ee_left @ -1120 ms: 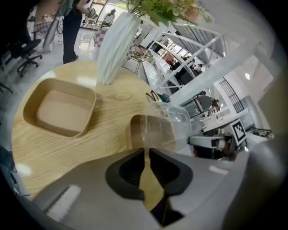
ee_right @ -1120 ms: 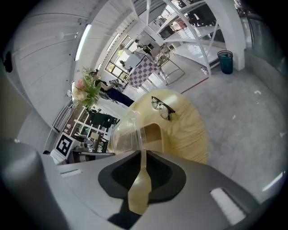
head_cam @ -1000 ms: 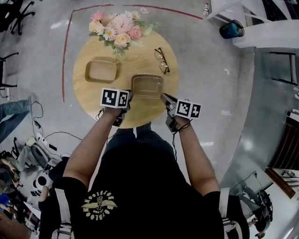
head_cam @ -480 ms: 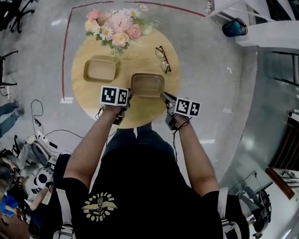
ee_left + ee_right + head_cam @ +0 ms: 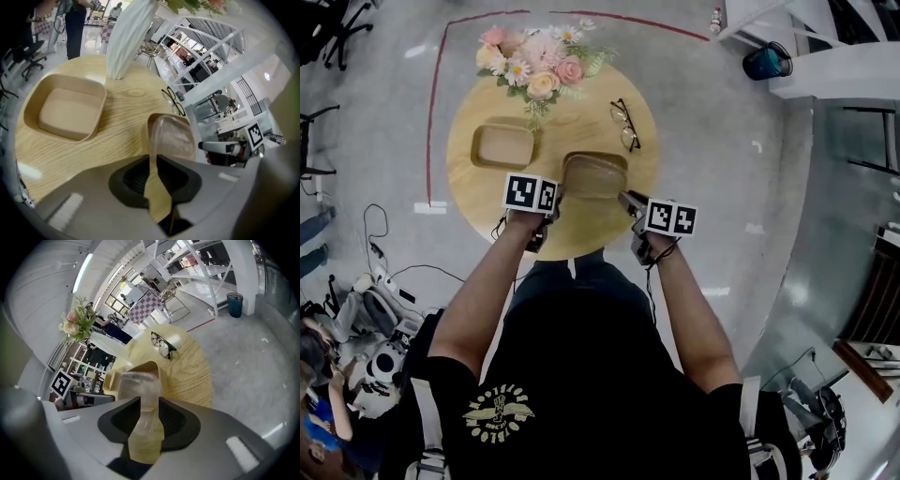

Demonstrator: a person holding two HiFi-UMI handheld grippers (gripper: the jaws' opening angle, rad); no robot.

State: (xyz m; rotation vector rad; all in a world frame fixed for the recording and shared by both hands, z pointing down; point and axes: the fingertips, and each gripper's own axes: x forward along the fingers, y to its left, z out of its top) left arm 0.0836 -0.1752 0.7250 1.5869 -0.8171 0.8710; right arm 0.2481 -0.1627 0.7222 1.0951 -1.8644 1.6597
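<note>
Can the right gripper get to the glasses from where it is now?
Probably not yet: the right gripper is shut on the edge of the lidded box, which the left gripper also grips. The glasses lie uncovered on the table past the box, so the way looks free once it lets go.

Box (image 5: 594, 175): tan tray carrying a clear lid
Pose: tilting up on edge
Place: being held at the table's (image 5: 473, 192) near side
</note>
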